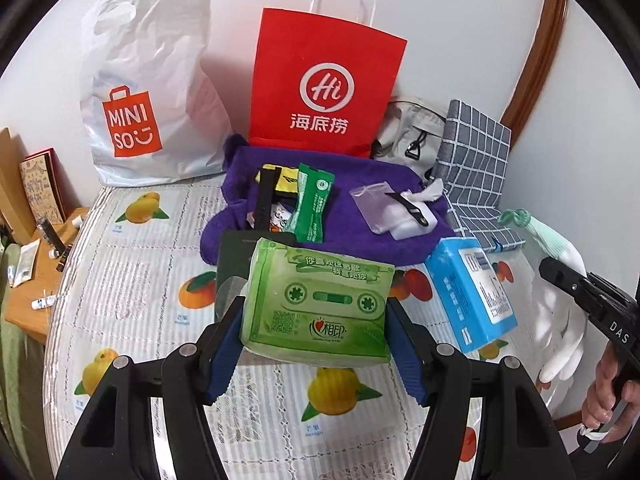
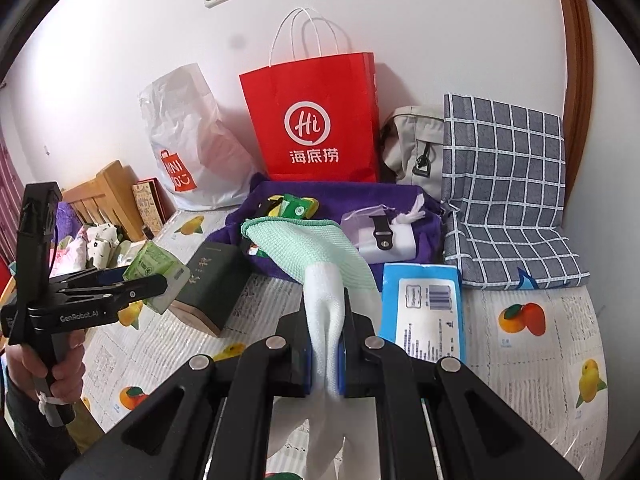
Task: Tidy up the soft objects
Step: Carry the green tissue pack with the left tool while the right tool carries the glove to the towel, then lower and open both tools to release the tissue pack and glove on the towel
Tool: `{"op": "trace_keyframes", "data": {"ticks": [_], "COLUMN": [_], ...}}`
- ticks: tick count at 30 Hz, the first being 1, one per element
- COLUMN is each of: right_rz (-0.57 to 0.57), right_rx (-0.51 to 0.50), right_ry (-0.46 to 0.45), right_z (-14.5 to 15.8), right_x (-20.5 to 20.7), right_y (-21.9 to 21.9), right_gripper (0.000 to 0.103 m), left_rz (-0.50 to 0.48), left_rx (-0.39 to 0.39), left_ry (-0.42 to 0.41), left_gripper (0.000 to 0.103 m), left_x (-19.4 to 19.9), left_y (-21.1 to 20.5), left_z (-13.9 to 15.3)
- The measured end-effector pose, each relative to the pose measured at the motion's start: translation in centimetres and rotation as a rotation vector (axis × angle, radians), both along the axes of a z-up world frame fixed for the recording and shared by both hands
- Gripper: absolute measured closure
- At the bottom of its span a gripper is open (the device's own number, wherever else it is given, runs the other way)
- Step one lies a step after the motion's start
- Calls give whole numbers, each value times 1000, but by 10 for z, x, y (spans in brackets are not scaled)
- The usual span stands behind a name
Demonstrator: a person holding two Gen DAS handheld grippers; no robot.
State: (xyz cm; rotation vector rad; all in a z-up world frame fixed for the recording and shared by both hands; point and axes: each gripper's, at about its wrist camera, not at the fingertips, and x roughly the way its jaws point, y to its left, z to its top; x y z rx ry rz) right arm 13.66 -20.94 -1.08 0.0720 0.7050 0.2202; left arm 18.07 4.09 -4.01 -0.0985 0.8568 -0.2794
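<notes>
My left gripper (image 1: 314,344) is shut on a green tissue pack (image 1: 320,304) and holds it above the table; the pack also shows in the right wrist view (image 2: 154,270). My right gripper (image 2: 325,360) is shut on a white glove with a mint-green cuff (image 2: 320,264), which hangs through the fingers; the glove also shows in the left wrist view (image 1: 560,312). A blue tissue pack (image 2: 424,312) lies on the table by the glove. A purple towel (image 1: 352,208) behind holds green sachets (image 1: 314,204), a watch strap and a small pouch.
A red paper bag (image 1: 320,84) and a white Miniso bag (image 1: 148,92) stand against the wall. A grey checked cushion (image 2: 504,196) and a beige bag (image 2: 416,148) are at the right. A dark green box (image 2: 212,284) stands left of the towel. The fruit-print tablecloth (image 1: 140,320) covers the table.
</notes>
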Motion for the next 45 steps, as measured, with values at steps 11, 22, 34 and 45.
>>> {"op": "trace_keyframes", "data": {"ticks": [11, 22, 34, 45], "right_rz": [-17, -17, -12, -20], "right_rx": [3, 32, 16, 47], "right_ry": [3, 21, 32, 71], "right_z": [8, 12, 9, -4], "right_x": [22, 52, 100, 172], "right_y": [-4, -5, -4, -8], "right_gripper": [94, 94, 94, 94], "left_rz": [19, 19, 38, 49], "left_rx": [-15, -14, 8, 18], "left_ry": [3, 7, 7, 35], "left_gripper": [38, 38, 38, 38], "left_x": [20, 43, 79, 137], "left_y": [9, 7, 4, -12], "left_z": [4, 11, 11, 2]}}
